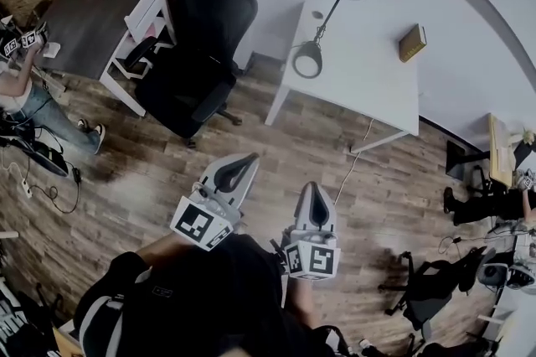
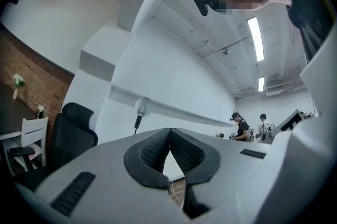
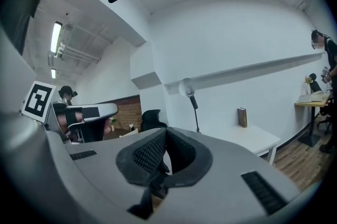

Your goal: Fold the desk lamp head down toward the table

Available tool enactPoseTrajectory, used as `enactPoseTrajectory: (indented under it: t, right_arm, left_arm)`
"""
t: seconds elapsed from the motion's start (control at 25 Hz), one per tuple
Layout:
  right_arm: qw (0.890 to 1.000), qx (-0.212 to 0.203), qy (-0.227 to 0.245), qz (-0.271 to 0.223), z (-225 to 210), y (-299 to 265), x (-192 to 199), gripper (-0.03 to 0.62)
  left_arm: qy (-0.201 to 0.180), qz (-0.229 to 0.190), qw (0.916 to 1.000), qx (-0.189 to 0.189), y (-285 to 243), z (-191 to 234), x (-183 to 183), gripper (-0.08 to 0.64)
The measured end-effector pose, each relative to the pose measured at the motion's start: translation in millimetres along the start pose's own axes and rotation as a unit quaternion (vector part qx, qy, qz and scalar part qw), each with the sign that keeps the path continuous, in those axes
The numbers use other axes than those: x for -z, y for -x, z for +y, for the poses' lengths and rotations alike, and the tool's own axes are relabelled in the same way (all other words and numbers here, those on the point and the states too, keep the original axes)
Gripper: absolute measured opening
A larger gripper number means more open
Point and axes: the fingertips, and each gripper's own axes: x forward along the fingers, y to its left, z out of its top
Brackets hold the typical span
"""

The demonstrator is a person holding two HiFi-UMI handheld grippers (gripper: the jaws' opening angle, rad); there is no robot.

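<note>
Desk lamp [image 1: 322,24], head view: stands on the white surface [image 1: 368,87] at the far side of the room. Its round base sits toward the far edge, the arm runs toward the near left, and the head is over the near-left corner. A brown book [image 1: 411,42] stands on the same surface to the right of the lamp, well apart from it. A black office chair [image 1: 201,37] is on the wooden floor [image 1: 151,171] left of the surface. Left gripper [image 1: 243,162] and right gripper [image 1: 315,194] are both held over the floor, near side, side by side and well apart from the lamp. Neither touches anything.

Left gripper view: jaws clenched, pads meeting at the tips, nothing between them. The lamp [image 2: 139,111] shows beyond them, far and slightly left, its head raised on the arm. The black office chair [image 2: 71,139] is at the left. Two people [image 2: 251,126] stand far right.

Right gripper view: jaws clenched, pads pressed together, nothing held. The lamp [image 3: 188,92] stands above and beyond the tips, head up at the top of its arm. The book [image 3: 242,116] is upright on the white surface [image 3: 258,139] to the right of the lamp. The black office chair [image 3: 152,118] is left of the lamp. The left gripper [image 3: 87,112] is in view at the left
</note>
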Motion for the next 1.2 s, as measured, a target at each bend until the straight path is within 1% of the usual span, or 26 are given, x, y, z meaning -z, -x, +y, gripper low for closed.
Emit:
enactPoseTrajectory:
  t: [0.2, 0.4, 0.6, 0.72, 0.84, 0.96, 1.04, 1.2]
  right_arm:
    - [1.000, 0.016, 0.009, -0.005, -13, -59, -10, 0.014]
    - [0.999, 0.038, 0.010, -0.008, -17, -126, -22, 0.014]
    - [0.998, 0.055, 0.009, -0.015, -15, -178, -29, 0.014]
    - [0.998, 0.061, 0.009, -0.012, -17, -209, -29, 0.014]
    - [0.998, 0.061, 0.004, -0.007, -20, -227, -31, 0.014]
    - [0.998, 0.058, -0.003, -0.010, -27, -246, -34, 0.014]
    - [0.998, 0.055, -0.005, -0.013, -35, -261, -37, 0.014]
    - [0.999, 0.043, -0.005, -0.022, -59, -289, -51, 0.014]
  left_arm:
    - [0.004, -0.002, 0.9998, 0.019, -52, 42, -2, 0.027]
    - [0.011, -0.001, 0.9993, 0.036, -99, 97, -12, 0.026]
    - [0.016, 0.003, 0.9986, 0.050, -131, 142, -18, 0.026]
    - [0.010, 0.000, 0.9987, 0.050, -151, 168, -20, 0.026]
    - [0.018, 0.002, 0.9987, 0.047, -164, 182, -21, 0.026]
    - [0.015, 0.011, 0.9988, 0.046, -177, 194, -15, 0.026]
    - [0.015, 0.013, 0.9989, 0.042, -190, 202, -11, 0.026]
    - [0.012, 0.005, 0.9994, 0.032, -223, 208, -14, 0.026]
